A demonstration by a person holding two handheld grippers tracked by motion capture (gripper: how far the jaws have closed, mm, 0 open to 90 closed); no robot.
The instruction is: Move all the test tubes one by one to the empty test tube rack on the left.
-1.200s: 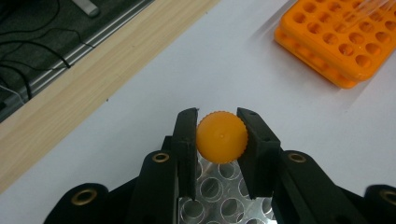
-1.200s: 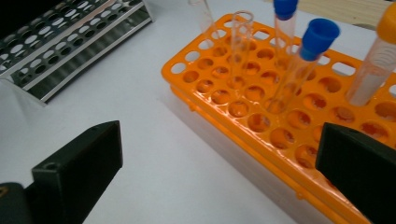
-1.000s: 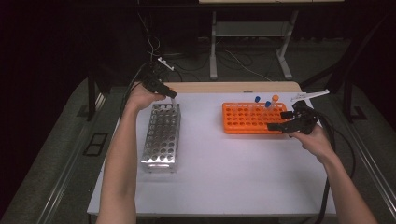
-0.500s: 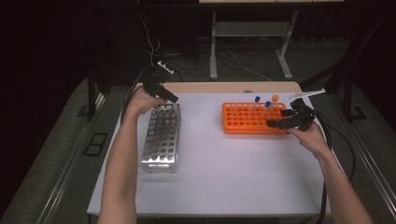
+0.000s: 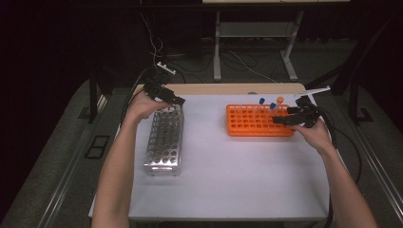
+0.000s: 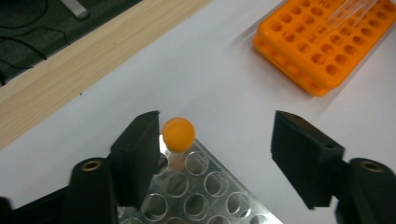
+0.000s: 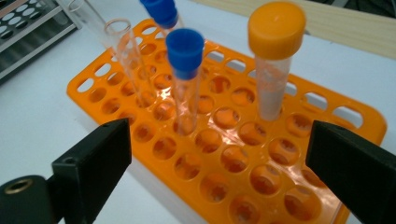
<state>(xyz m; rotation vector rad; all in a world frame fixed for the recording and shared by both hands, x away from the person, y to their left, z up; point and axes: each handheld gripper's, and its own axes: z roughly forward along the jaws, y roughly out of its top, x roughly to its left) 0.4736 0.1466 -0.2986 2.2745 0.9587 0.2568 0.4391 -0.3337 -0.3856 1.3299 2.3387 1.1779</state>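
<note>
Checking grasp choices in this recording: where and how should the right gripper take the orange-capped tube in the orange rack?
Grip the orange-capped tube just under its cap, coming from above: it stands upright in the orange rack, apart from the blue-capped tubes, and the right gripper is already open before it.

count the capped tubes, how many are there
4. In the orange rack: two blue-capped tubes and one orange-capped tube. In the metal rack: one orange-capped tube, between the open left gripper jaws. An uncapped tube isn't counted.
</note>
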